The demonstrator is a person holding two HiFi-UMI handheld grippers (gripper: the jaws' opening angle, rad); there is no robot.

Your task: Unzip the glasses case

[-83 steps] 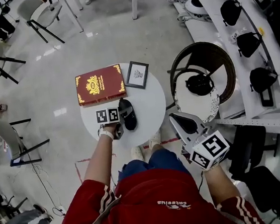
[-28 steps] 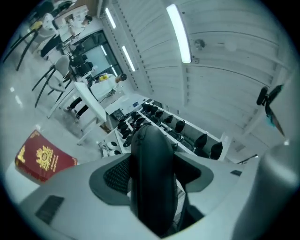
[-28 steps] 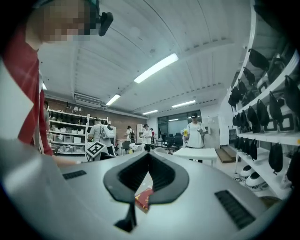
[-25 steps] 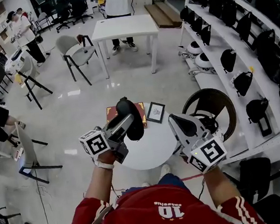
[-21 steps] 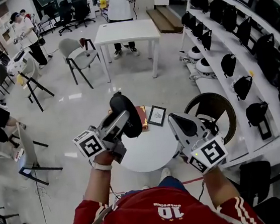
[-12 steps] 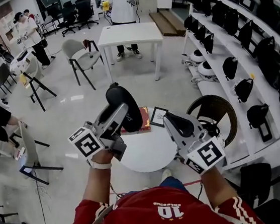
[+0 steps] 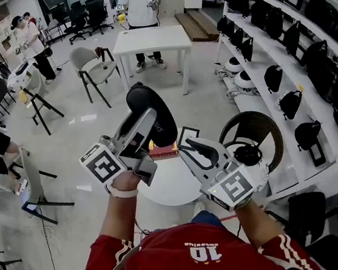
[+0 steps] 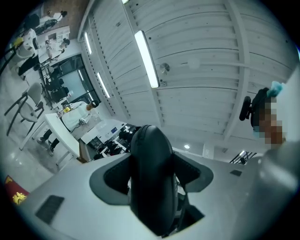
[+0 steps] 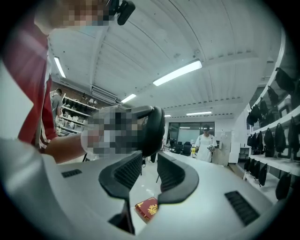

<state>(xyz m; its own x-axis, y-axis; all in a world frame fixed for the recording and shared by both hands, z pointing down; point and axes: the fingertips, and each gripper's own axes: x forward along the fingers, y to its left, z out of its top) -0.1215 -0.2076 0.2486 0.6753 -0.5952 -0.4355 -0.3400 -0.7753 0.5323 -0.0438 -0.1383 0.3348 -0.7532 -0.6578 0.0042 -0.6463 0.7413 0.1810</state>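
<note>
Both left gripper (image 7: pixel 147 119) jaws — clamping glasses case (image 7: pixel 164 127)

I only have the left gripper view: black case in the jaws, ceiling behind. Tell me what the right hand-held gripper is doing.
Observer: The right hand-held gripper is open with nothing between its jaws. The glasses case shows just beyond its tips, untouched by it.
Operator: Give me the case's place relative to the table.
Observer: In the head view, the left hand-held gripper holds it in the air, off the round white table.
Operator: Report what sits on that table.
Observer: A small framed picture lies beside the red box, partly hidden behind the right hand-held gripper.
</note>
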